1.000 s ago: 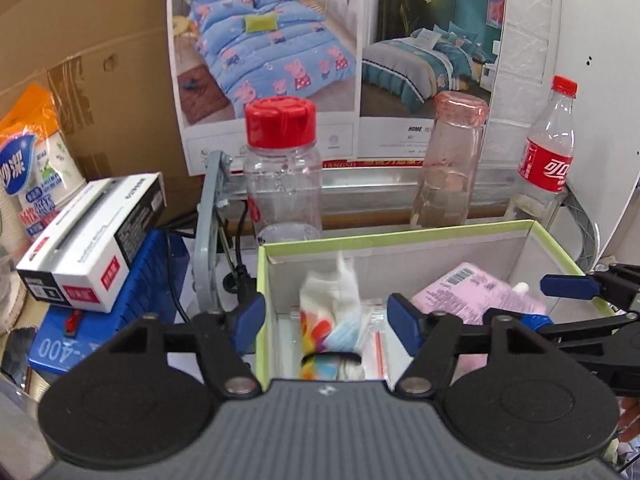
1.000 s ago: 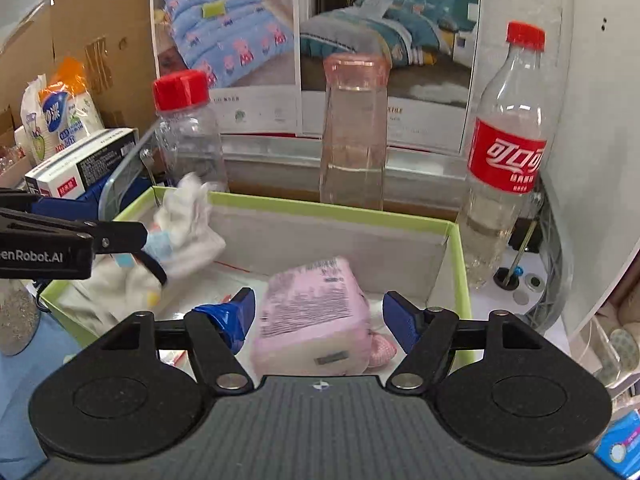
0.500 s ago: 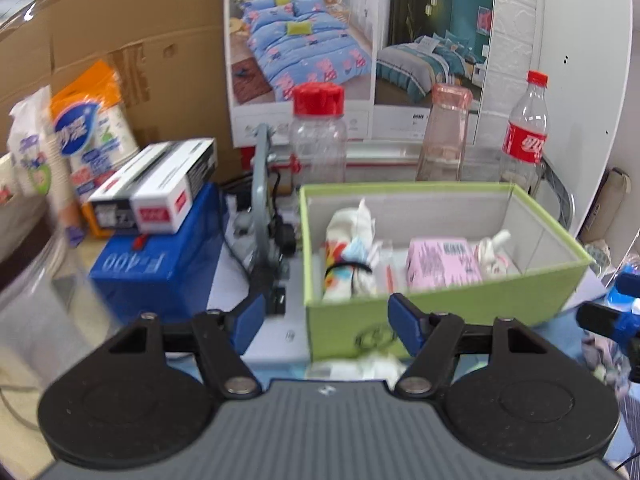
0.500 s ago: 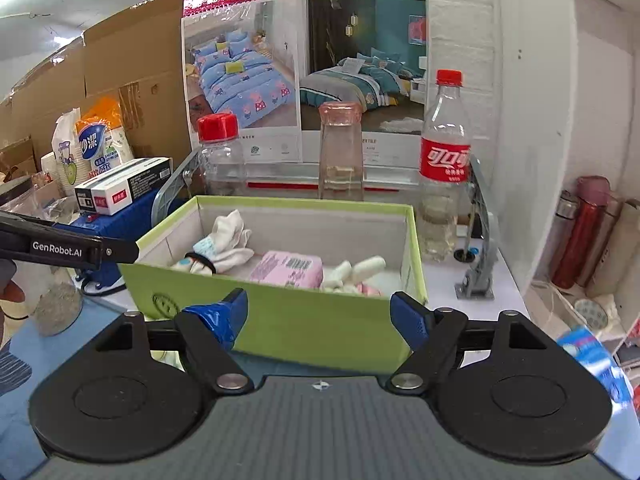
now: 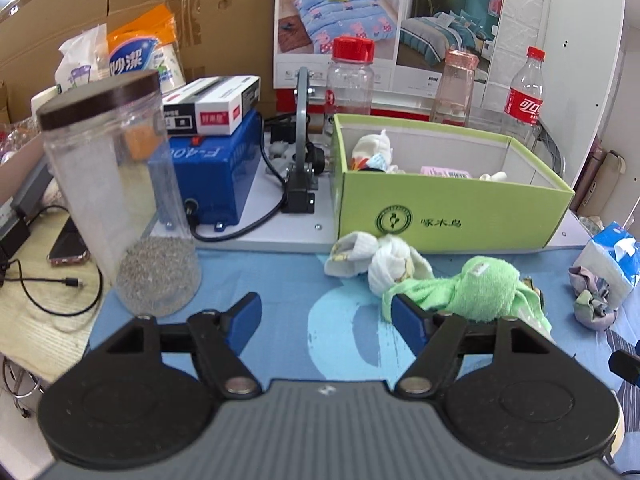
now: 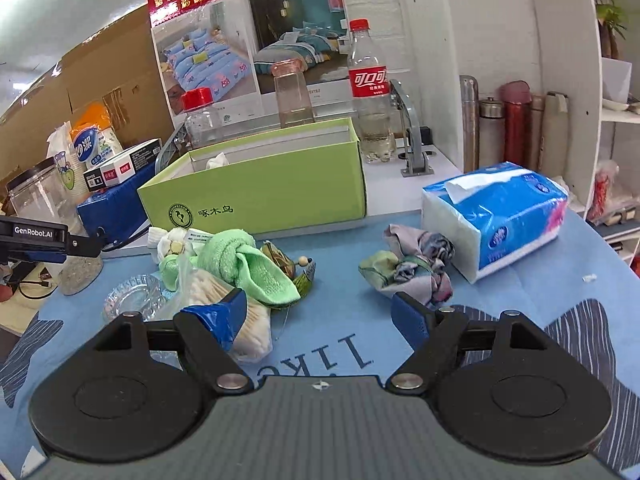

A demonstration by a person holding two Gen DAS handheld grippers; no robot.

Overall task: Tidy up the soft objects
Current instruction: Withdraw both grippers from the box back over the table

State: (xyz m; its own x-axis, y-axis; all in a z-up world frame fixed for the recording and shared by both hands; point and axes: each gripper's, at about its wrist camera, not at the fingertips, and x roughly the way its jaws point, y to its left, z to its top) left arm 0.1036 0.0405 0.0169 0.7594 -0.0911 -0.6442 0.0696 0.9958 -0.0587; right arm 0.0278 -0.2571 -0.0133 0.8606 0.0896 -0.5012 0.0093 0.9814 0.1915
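Note:
A green box [image 5: 452,216] [image 6: 264,196] stands at the back of the blue mat, holding a white patterned cloth [image 5: 374,152] and a pink packet [image 5: 444,171]. In front of it lie a white sock bundle [image 5: 380,258], a knotted green towel [image 5: 480,292] [image 6: 244,264] and a crumpled grey patterned cloth [image 6: 412,266] [image 5: 592,300]. My left gripper [image 5: 326,316] is open and empty, low over the mat before the towel. My right gripper [image 6: 316,316] is open and empty, between the towel and the grey cloth.
A clear jar [image 5: 116,200] with grain stands at the left mat edge. A tissue pack [image 6: 500,216] lies at right. A bag of cotton swabs [image 6: 224,308] and a glass dish [image 6: 134,300] lie by my right gripper. Bottles [image 6: 368,92] stand behind the box.
Both grippers have pulled back out of the green box and lowered toward the mat. The white cloth and pink packet stay in the box.

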